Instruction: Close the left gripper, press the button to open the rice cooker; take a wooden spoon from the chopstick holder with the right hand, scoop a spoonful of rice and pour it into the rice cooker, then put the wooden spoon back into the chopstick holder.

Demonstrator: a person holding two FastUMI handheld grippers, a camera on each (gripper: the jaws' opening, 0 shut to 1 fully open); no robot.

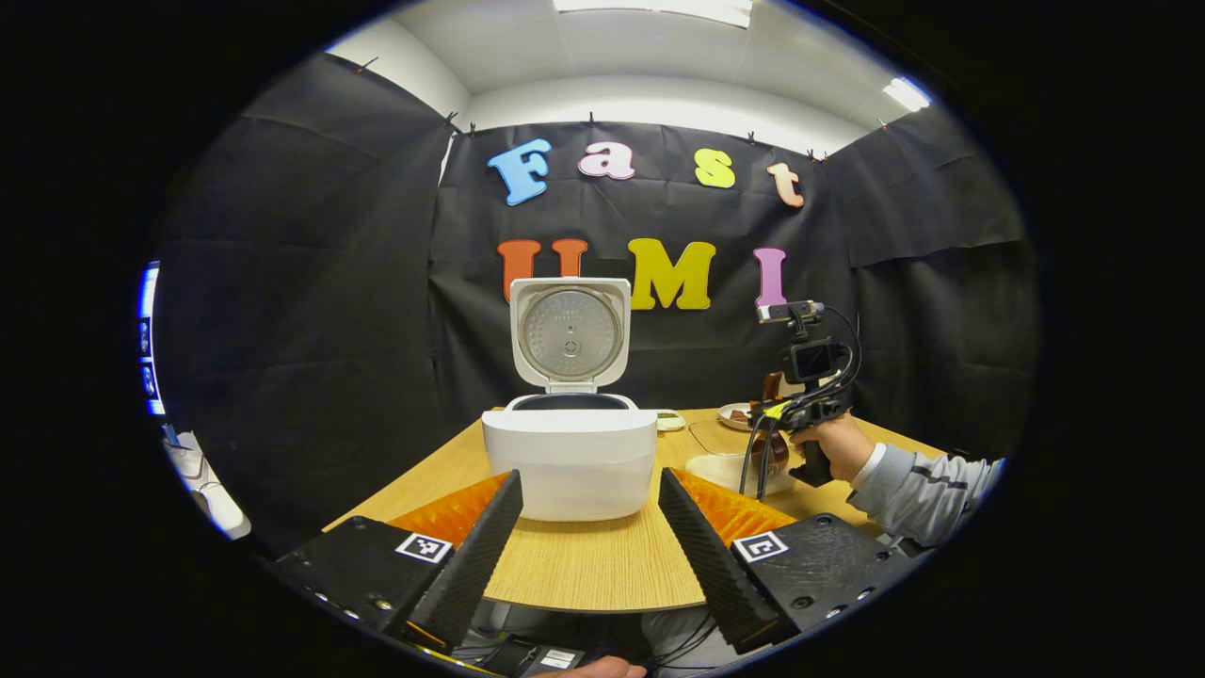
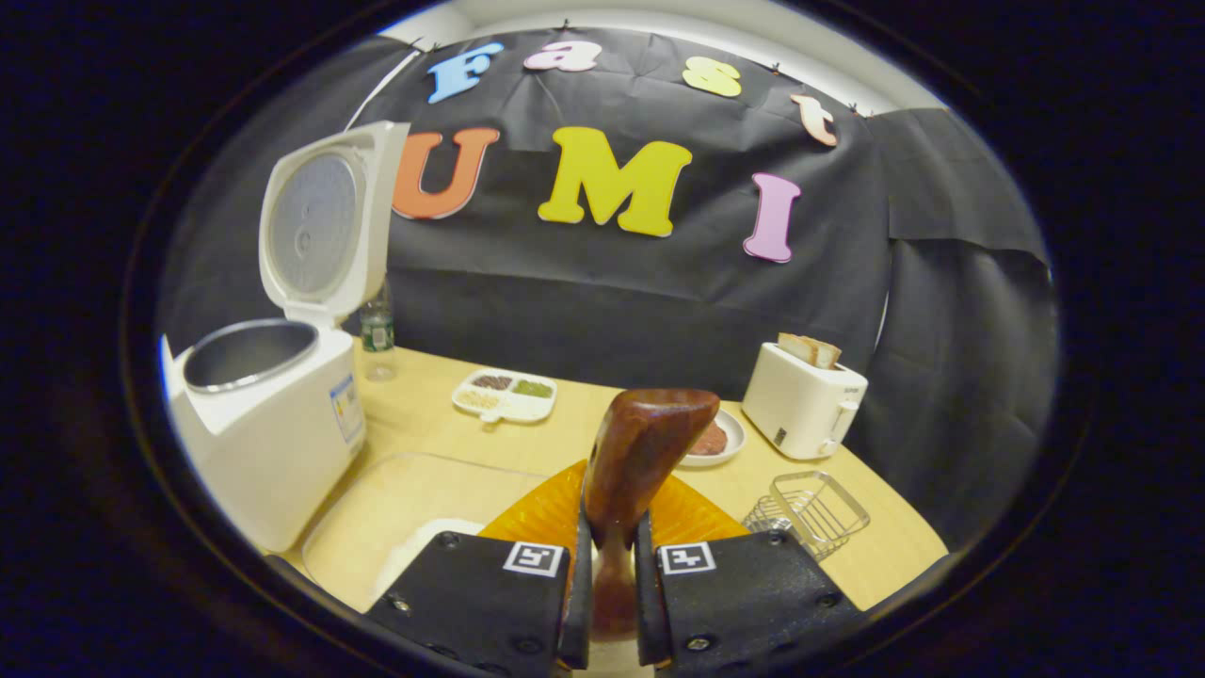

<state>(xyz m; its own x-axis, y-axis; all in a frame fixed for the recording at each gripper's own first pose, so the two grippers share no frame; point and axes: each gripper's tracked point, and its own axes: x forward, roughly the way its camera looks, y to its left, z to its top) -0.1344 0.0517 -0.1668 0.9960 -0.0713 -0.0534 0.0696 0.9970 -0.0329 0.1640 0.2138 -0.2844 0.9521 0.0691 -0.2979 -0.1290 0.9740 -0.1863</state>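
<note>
- Now you have one rice cooker (image 1: pixel 569 461) on the table (image 1: pixel 584 560), white, with its lid (image 2: pixel 320 221) standing open.
- Your left gripper (image 1: pixel 588 541) is open, its fingers wide apart before the cooker.
- Your right gripper (image 2: pixel 612 584) clamps one wooden spoon (image 2: pixel 640 461), dark brown and glossy, bowl pointing up.
- One toaster (image 2: pixel 800 405) stands at the right.

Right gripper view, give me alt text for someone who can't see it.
The right tool is shut on a wooden spoon, bowl up, above a clear tray on a wooden table. At left a white rice cooker stands open, its pot looking empty. Behind are a divided dish, a toaster and a wire rack.
</note>
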